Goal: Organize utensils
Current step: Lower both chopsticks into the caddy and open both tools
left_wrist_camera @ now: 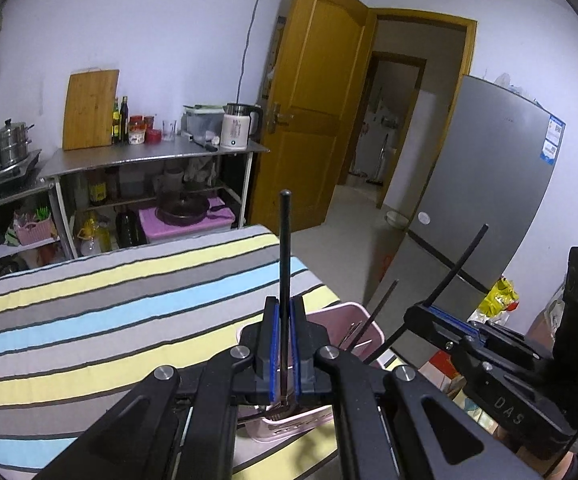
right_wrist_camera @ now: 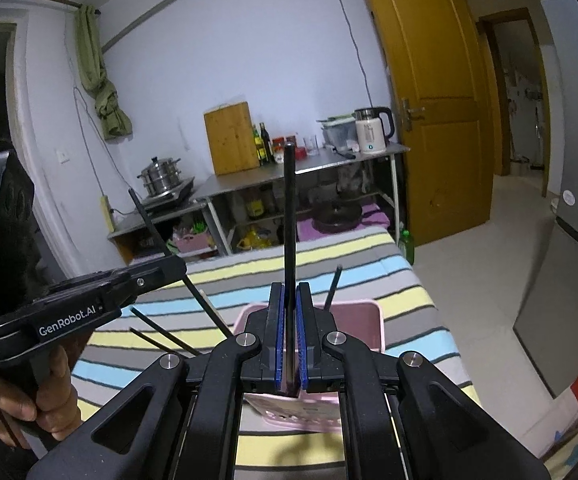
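Note:
My left gripper [left_wrist_camera: 285, 304] is shut on a black-handled utensil [left_wrist_camera: 285, 240] that stands upright, its metal end, seemingly fork tines, low over the pink basket [left_wrist_camera: 355, 314]. My right gripper [right_wrist_camera: 289, 292] is shut on a second black-handled utensil [right_wrist_camera: 290, 208], also upright above the pink basket [right_wrist_camera: 369, 312]. In the left wrist view the right gripper [left_wrist_camera: 421, 310] sits to the right, its utensil [left_wrist_camera: 461, 260] slanting up. The left gripper [right_wrist_camera: 181, 270] shows at the left of the right wrist view. Another black handle [right_wrist_camera: 335, 286] leans in the basket.
The basket rests on a table under a striped cloth [left_wrist_camera: 109, 312]. Two thin black sticks [right_wrist_camera: 161, 330] lie left of the basket. A steel shelf [left_wrist_camera: 157, 156] with kettle, cutting board and pot stands behind. A wooden door [left_wrist_camera: 313, 120] and grey fridge [left_wrist_camera: 489, 200] are at right.

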### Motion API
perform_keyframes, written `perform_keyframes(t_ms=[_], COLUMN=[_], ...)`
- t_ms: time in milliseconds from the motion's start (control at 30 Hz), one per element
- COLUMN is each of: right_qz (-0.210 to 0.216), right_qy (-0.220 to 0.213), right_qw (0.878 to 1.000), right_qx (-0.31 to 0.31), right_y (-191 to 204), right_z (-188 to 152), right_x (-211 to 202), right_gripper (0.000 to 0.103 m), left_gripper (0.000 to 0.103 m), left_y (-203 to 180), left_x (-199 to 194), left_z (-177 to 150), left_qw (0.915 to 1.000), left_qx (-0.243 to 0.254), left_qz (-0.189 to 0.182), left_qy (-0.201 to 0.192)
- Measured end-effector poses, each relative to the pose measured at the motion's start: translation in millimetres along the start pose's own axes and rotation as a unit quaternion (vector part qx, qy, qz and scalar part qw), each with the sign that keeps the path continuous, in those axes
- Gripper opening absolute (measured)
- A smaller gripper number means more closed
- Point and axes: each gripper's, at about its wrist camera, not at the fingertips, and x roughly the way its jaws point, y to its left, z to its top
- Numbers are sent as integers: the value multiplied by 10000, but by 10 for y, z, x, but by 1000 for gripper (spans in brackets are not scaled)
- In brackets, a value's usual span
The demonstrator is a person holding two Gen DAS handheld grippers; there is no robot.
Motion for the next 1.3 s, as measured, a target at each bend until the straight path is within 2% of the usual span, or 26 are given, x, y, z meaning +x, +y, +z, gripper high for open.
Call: perform_keyframes(t_ms=[433,667,1033,1300], right_qz=[-12,29,-67,-105], right_qy=[434,586,463,353], right_qw=[9990,9982,9988,9993], right_qx=[37,141,114,15], right_y=[-63,-97,-60,8], right_z=[-270,-326,-301,-282], right_x=[322,353,181,12], right_gripper=[5,6,13,14], left_gripper=[5,5,7,7], left_y=[66,77,121,145], left_x=[319,327,2,-314], left_z=[-201,-231,-202,-225], left_qw=[9991,9991,9997,9996], left_qx=[142,154,88,51], left_qz=[175,207,235,219], left_qy=[346,348,51,-163])
